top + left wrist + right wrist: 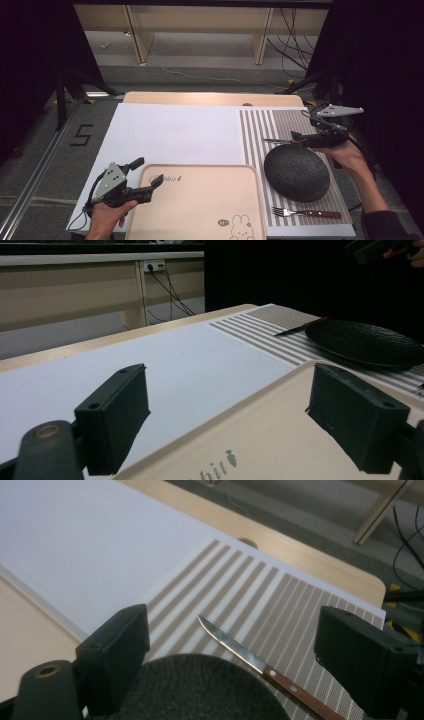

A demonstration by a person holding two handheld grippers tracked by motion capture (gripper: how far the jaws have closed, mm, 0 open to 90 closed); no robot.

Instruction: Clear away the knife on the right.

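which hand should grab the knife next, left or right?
Right, probably. The right gripper hovers with open jaws directly over the knife, which lies on the striped mat behind the dark plate. The left gripper sits across the table at the tray corner.

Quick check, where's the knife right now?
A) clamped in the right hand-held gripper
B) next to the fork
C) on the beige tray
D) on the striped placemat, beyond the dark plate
D: the knife lies flat on the striped placemat at the far edge of the dark plate, with the open right hand-held gripper above it.
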